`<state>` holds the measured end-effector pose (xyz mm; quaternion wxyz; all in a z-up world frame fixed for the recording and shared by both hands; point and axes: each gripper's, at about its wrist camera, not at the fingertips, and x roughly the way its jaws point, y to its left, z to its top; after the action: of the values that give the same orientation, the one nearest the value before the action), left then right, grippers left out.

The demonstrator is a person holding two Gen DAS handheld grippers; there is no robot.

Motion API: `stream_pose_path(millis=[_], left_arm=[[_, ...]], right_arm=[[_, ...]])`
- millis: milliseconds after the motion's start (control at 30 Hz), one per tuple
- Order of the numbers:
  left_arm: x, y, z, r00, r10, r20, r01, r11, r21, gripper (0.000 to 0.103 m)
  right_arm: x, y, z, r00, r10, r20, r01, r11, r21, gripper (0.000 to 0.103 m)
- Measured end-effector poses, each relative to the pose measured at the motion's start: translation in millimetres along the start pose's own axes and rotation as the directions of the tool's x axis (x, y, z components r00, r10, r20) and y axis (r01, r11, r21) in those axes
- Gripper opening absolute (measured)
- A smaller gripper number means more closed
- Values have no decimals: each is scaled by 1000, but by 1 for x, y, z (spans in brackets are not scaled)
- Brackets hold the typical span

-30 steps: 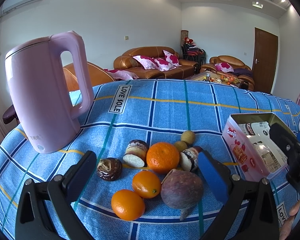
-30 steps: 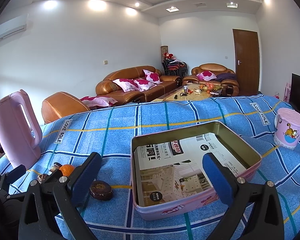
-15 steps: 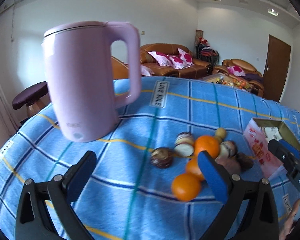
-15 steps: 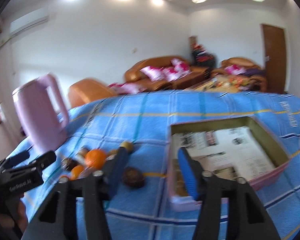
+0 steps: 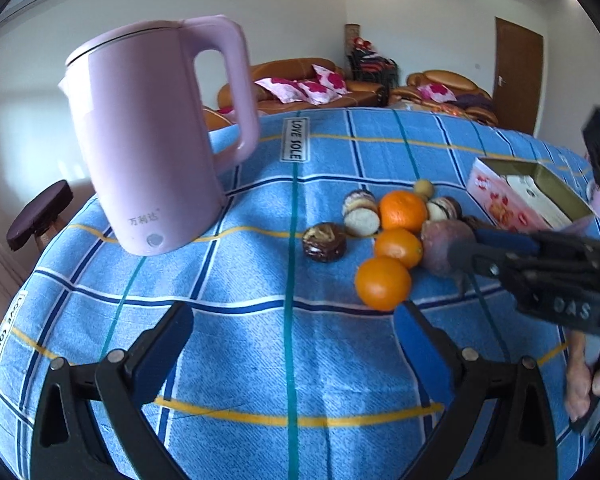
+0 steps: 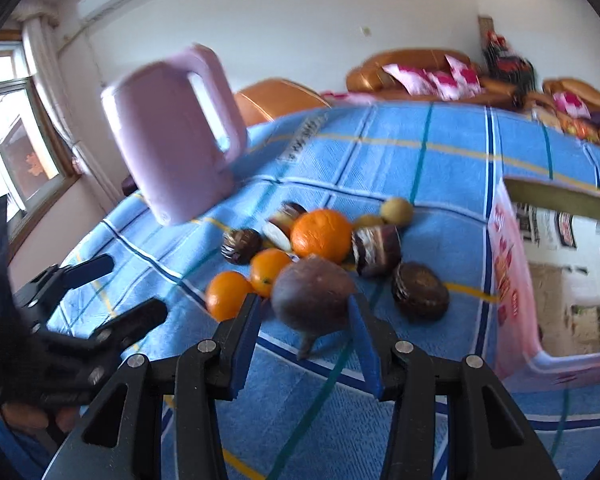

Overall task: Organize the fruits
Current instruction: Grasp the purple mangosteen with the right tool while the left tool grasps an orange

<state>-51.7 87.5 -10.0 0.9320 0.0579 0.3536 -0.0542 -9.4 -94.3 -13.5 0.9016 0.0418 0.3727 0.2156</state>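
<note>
Three oranges (image 5: 383,282), a large purple fruit (image 5: 440,246) and several small dark and pale fruits lie bunched on the blue checked cloth. In the right wrist view the purple fruit (image 6: 312,296) sits at the tips of my right gripper (image 6: 304,300). Its narrowed jaws flank the fruit, and I see no squeeze on it. From the left wrist view, the right gripper (image 5: 466,248) reaches the fruit from the right. My left gripper (image 5: 292,316) hovers open and empty over bare cloth in front of the pile. An open pink tin box (image 5: 500,200) stands to the right.
A tall pink kettle (image 5: 152,140) stands on the cloth left of the fruit. A dark round fruit (image 6: 420,290) lies between the pile and the tin box (image 6: 508,272). The table edge curves away at the left, and sofas stand behind.
My right gripper narrowed its jaws and swung left from the tin box to the purple fruit. My left gripper drew back and left, so the fruit pile now sits ahead to its right.
</note>
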Motion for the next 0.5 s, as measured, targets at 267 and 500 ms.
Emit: stream_pose_path(millis=[267,500], left_arm=[[14,-9,6,996,-67,-53,69,997,30,102],[36,-24,17,992,-85,-93,91,994,58,94]], right_arm=[[25,3,9,995,-69,-73,63,995,-81,54],[26,-10,7,993,2,-118,-5,1000,-18,53]])
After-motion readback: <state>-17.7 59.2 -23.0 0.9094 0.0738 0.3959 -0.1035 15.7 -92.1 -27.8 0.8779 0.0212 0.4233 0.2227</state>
